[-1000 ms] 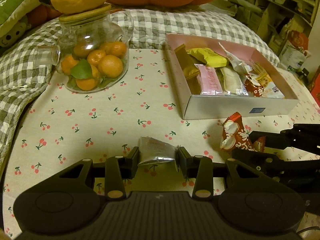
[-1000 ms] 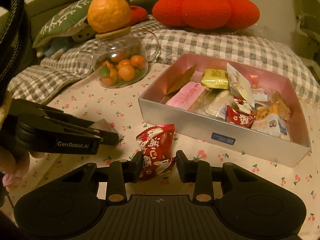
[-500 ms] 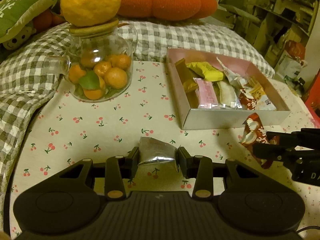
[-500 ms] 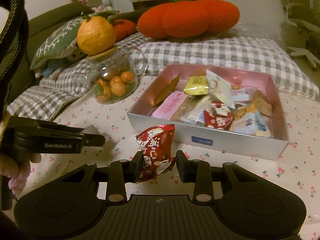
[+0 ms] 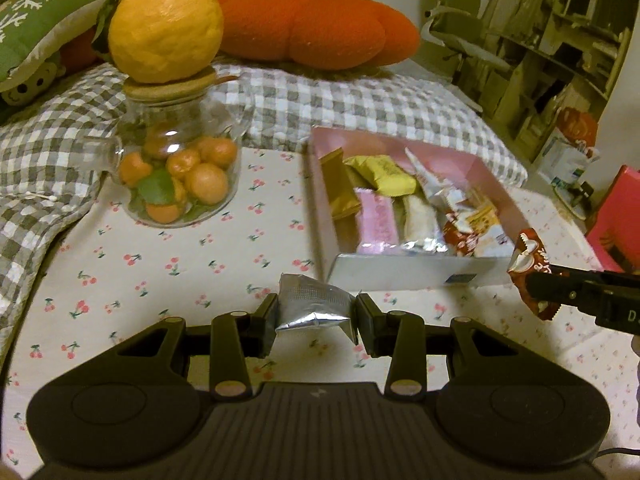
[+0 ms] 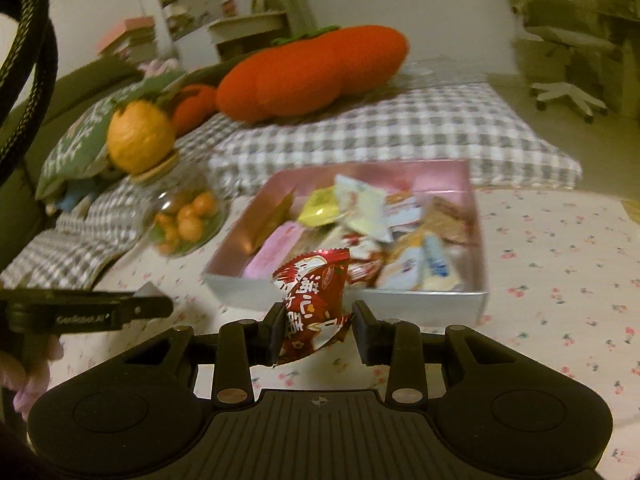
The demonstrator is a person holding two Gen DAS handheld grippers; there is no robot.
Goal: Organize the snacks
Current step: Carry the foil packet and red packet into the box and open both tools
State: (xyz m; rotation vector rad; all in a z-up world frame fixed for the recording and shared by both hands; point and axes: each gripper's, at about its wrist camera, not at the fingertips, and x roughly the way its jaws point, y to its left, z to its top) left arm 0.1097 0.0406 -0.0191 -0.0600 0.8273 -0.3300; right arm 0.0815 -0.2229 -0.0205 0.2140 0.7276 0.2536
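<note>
The left hand-held gripper [image 5: 316, 318] gripped one crumpled silver foil packet [image 5: 314, 308]; the right hand-held gripper [image 6: 316, 330] gripped one red printed snack wrapper [image 6: 312, 300], near one pink box [image 6: 344, 300] holding perhaps ten snacks.

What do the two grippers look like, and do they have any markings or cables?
Both grippers, left and right, are matte black plastic with a ribbed base, two round discs and flat fingers on hinged links with pale rivets. White lettering runs along each one's side. A black braided cable loops beside the right one.
</note>
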